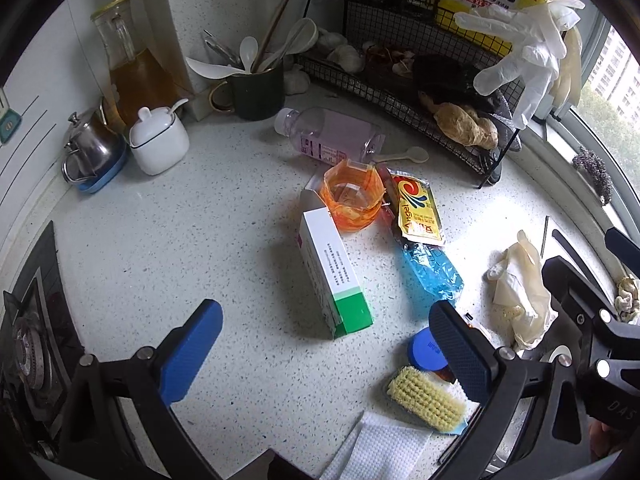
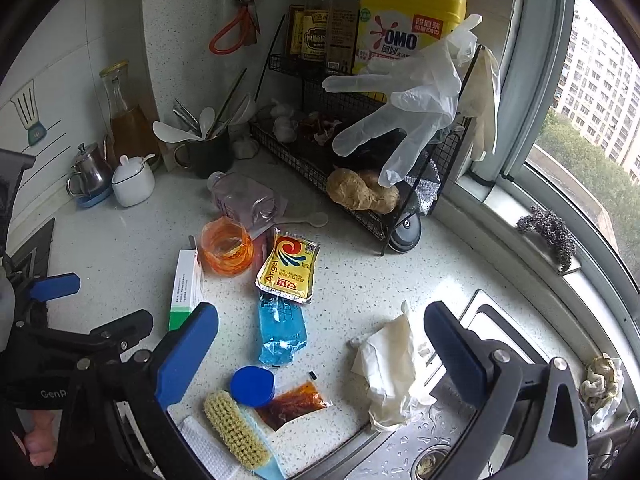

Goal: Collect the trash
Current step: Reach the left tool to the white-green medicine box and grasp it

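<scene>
Both tongs hang wide and hold nothing: the left tongs [image 1: 326, 354] over the near worktop [image 1: 200, 232], the right tongs [image 2: 320, 356] beside them, closer to the sink [image 2: 404, 446].

The trash lies scattered across the middle of the worktop. A box [image 1: 334, 276] with a green end sits straight ahead of the left tongs. Beyond it stands a crumpled orange cup [image 1: 352, 196], touching a yellow sachet [image 1: 418, 210], with a blue wrapper [image 1: 430, 270] just below that. A clear bottle [image 1: 330, 134] lies on its side by the wire rack [image 1: 400, 80]. A crumpled tissue [image 2: 390, 368] lies at the sink's edge, between the right tongs' fingers in their view, and a red sauce packet [image 2: 294, 404] rests near a blue lid [image 2: 253, 386].

The box looks the likely first pick for the left tongs. Close across its narrow width, near the middle, so it lifts level. The tissue suits the right tongs; pinch it low, at the thickest fold. Flat sachets will need an edge lifted first.
</scene>
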Motion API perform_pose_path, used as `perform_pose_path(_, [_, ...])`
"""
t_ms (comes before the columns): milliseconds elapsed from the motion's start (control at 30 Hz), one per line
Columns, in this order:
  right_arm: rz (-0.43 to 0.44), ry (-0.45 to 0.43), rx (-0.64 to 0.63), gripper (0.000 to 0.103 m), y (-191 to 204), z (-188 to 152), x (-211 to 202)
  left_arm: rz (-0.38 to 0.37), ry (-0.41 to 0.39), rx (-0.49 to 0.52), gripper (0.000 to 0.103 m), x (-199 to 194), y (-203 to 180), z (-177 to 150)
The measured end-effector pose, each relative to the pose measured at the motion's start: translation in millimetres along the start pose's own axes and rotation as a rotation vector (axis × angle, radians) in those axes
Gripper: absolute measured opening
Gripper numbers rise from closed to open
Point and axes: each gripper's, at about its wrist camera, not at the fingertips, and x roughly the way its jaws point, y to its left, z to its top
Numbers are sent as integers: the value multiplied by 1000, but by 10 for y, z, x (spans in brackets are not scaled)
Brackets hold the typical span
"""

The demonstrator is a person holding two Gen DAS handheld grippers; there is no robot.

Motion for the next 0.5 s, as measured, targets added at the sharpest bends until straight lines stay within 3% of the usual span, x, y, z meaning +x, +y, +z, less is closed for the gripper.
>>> perform_pose_path(200, [-28, 94, 26, 103, -58, 50, 433, -12, 89, 35, 103, 497, -49, 151])
perform_pose_path(500, [-17, 193, 47, 103, -44, 118, 882, 16, 151, 18, 101, 951, 46, 277])
